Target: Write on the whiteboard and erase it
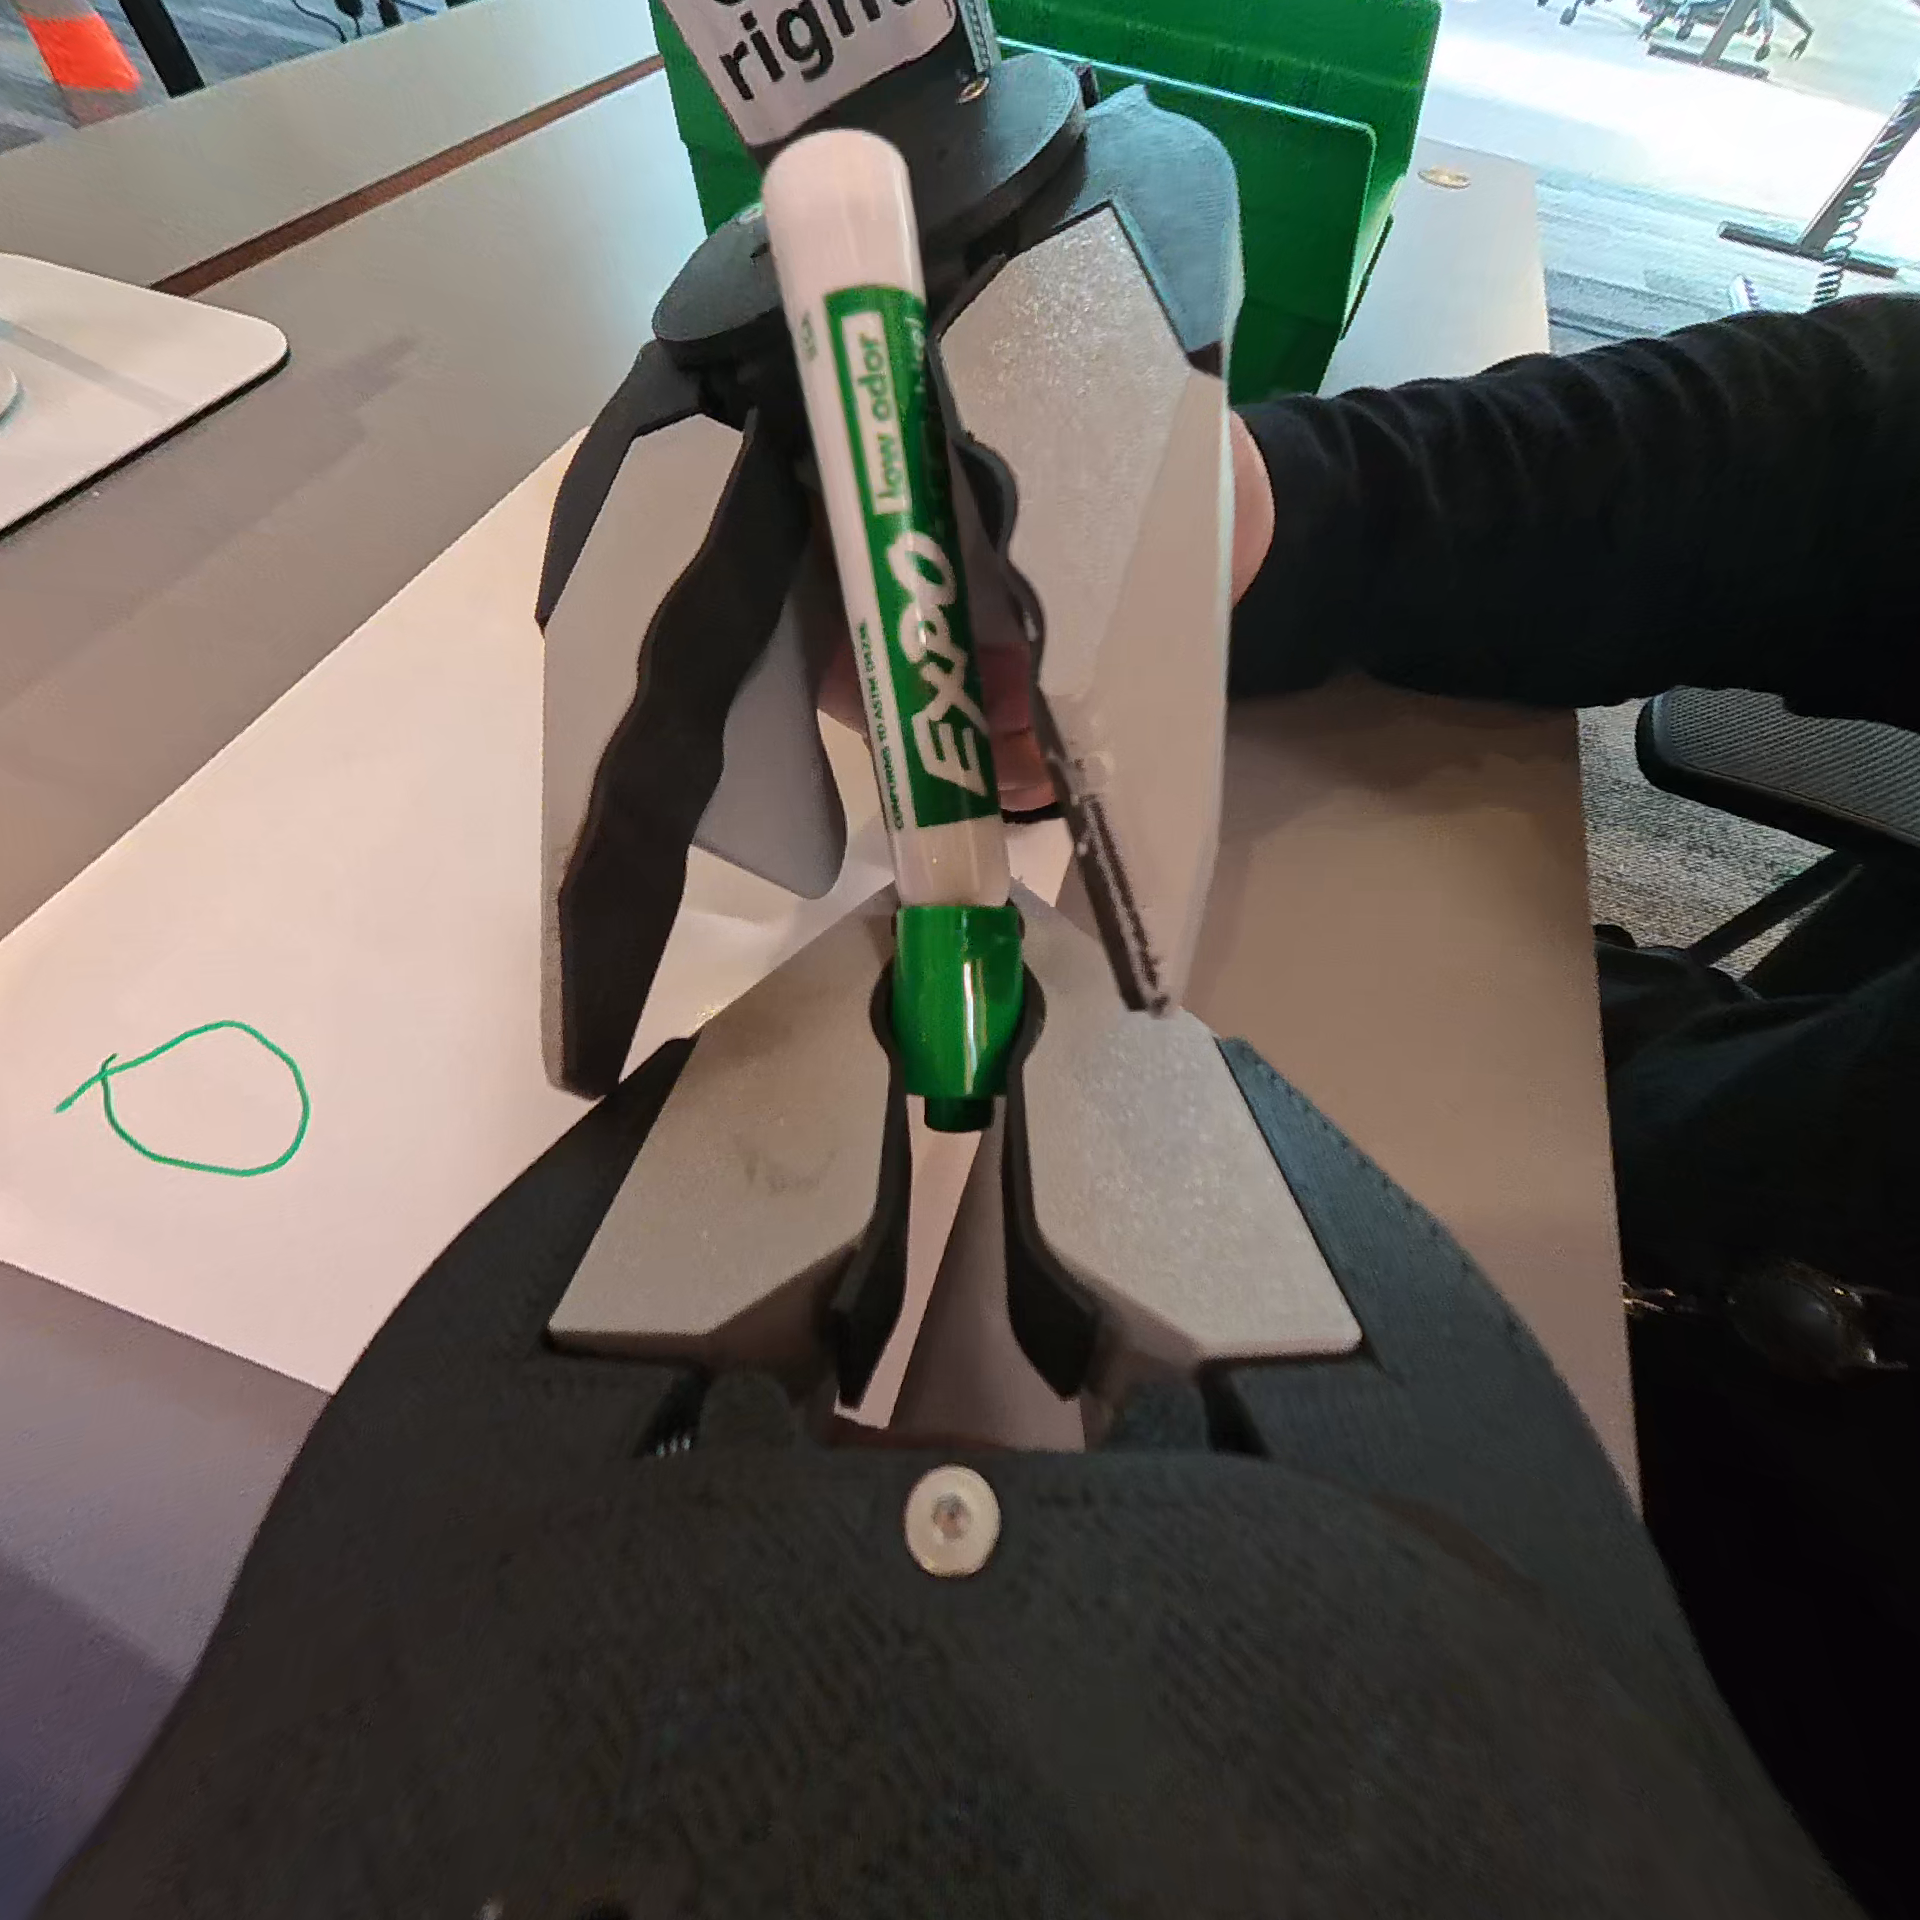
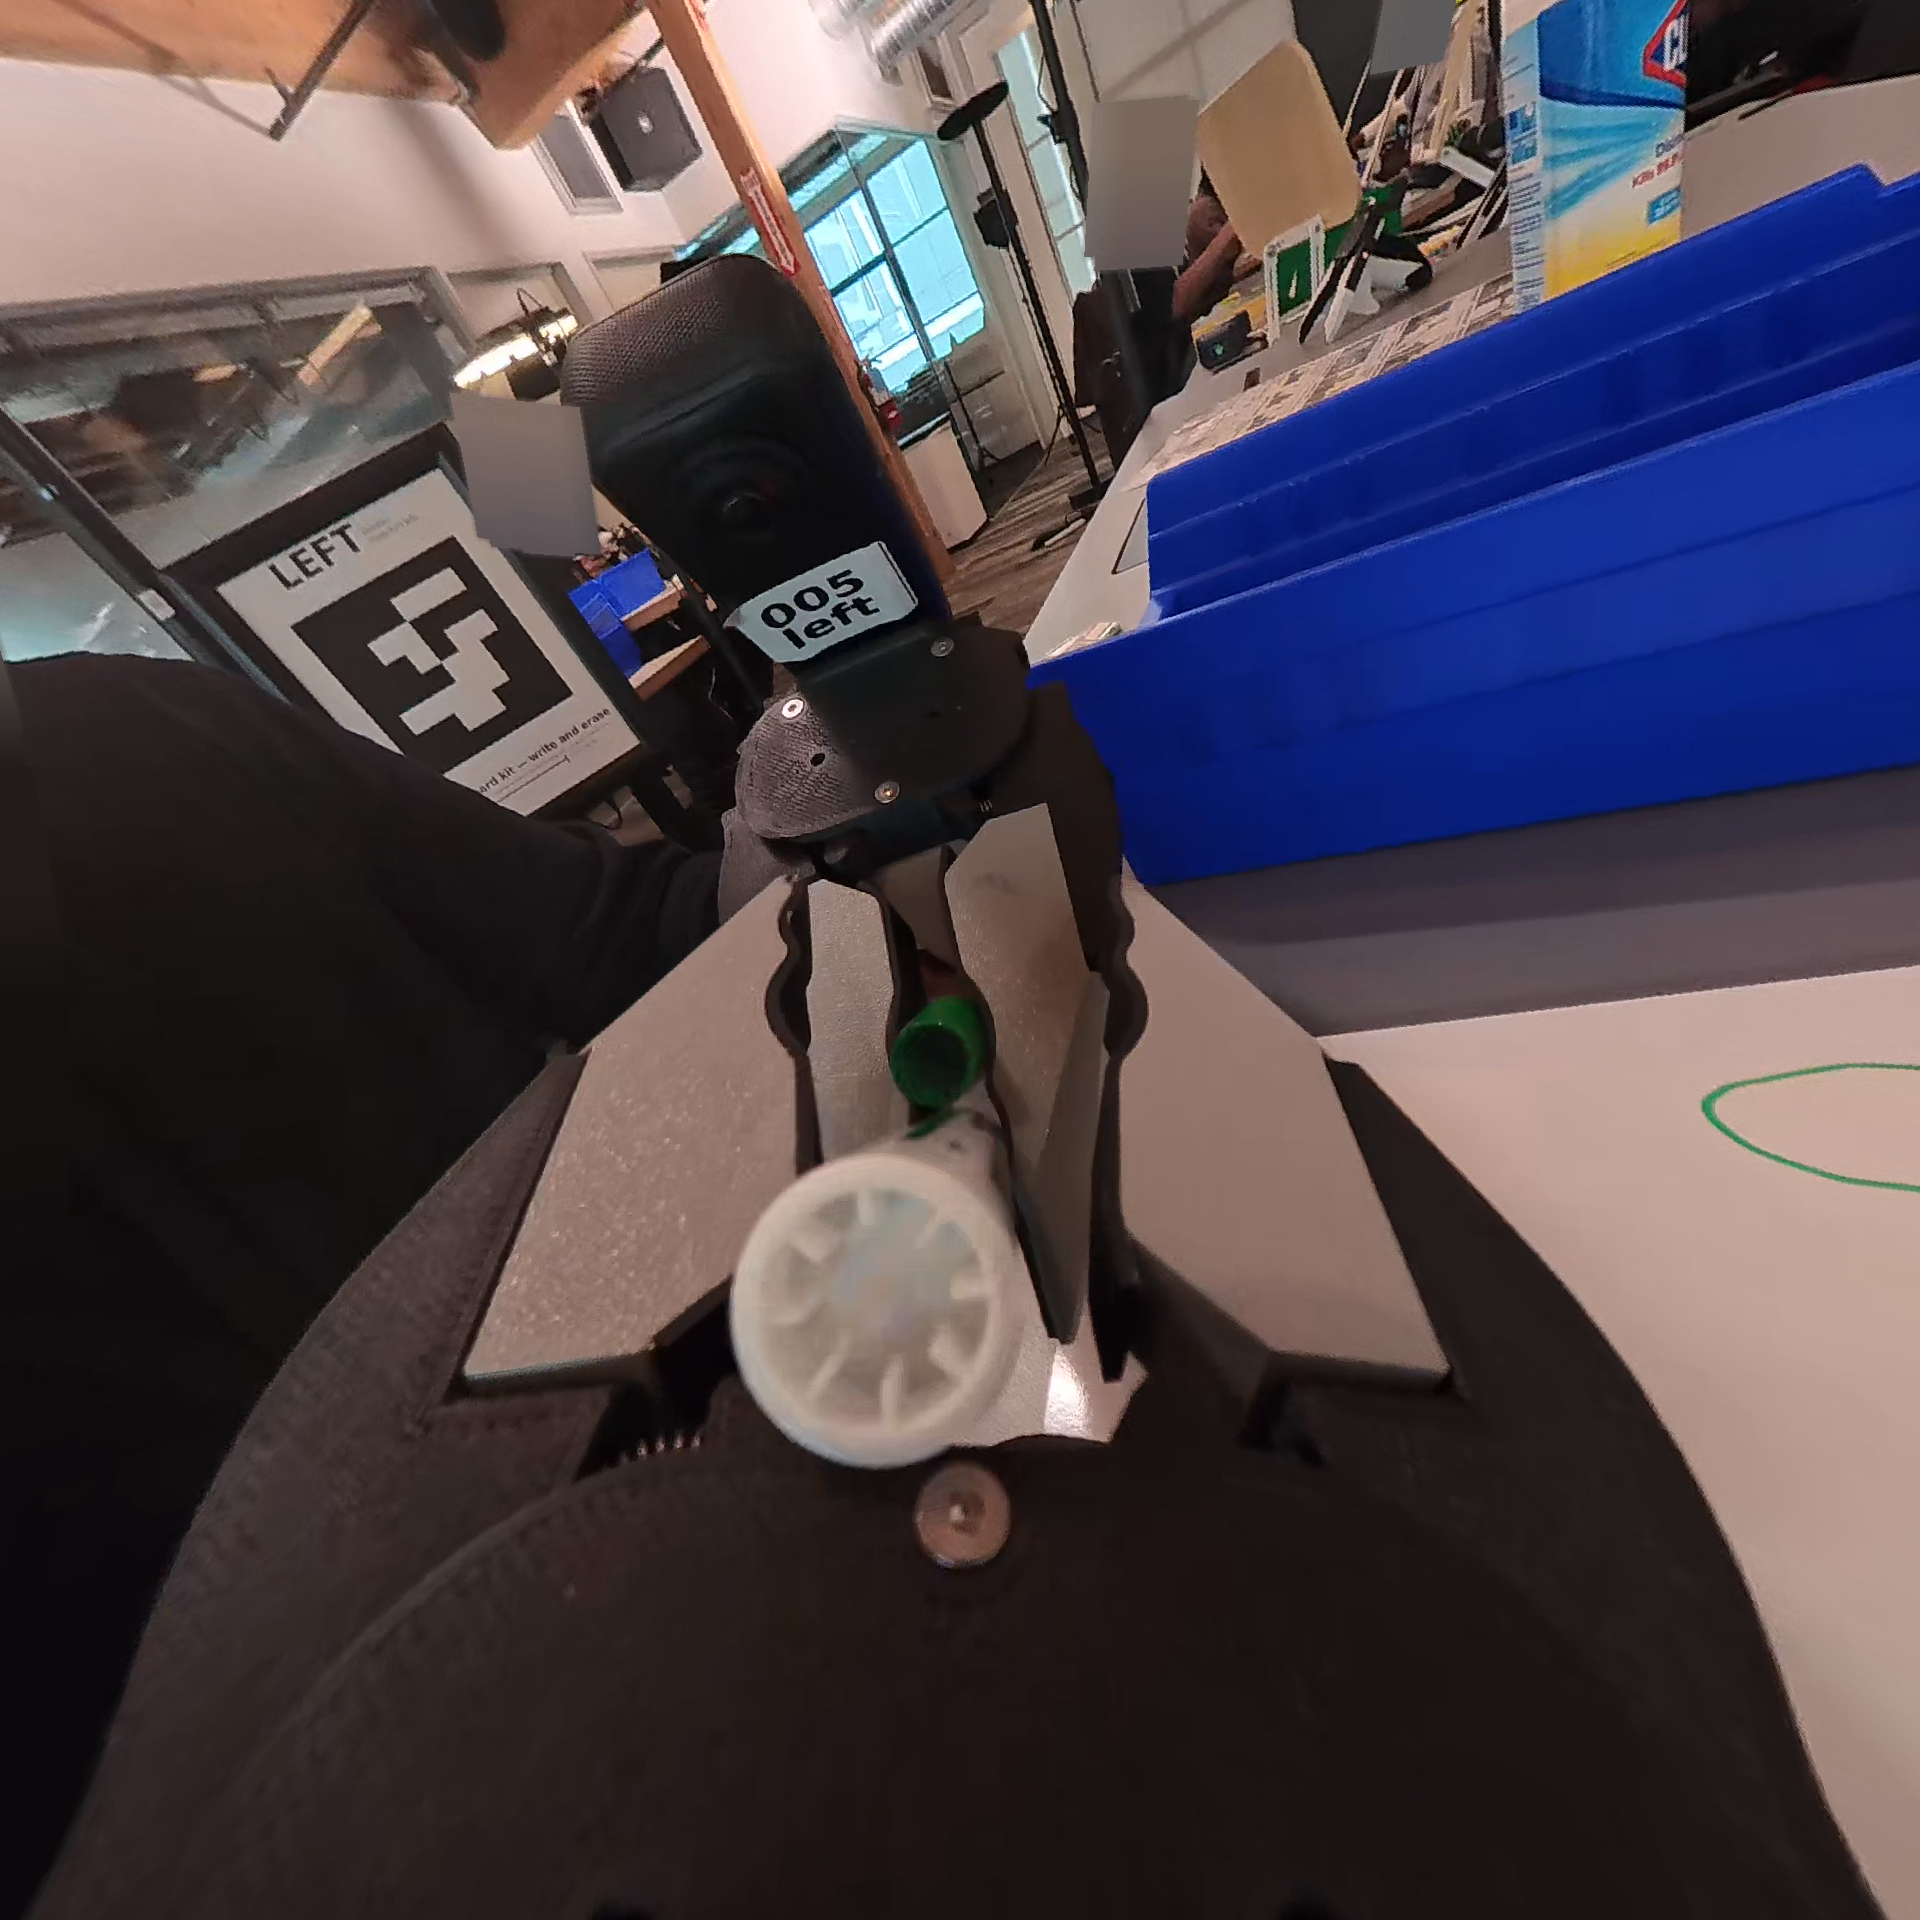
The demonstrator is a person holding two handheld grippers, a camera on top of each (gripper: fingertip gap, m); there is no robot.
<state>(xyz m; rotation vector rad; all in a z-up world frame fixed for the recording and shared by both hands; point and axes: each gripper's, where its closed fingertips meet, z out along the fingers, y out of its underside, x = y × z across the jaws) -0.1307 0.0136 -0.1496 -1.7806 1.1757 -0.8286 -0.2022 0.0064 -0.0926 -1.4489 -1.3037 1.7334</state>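
Left gripper [image 1: 956,1049] is clamped on the marker's green cap [image 1: 951,1003]; right gripper [image 1: 831,644] grips the white barrel [image 1: 883,540], frame centre.

My left gripper [image 1: 951,1023] sits near, clamped on the green marker cap [image 1: 951,1003]; the white-barrelled marker [image 1: 894,540] runs far into my right gripper [image 2: 951,1023], flat white whiteboard [image 1: 312,831] underneath.

White marker [image 1: 894,582], green cap [image 1: 951,1013], green loop [image 1: 208,1099]
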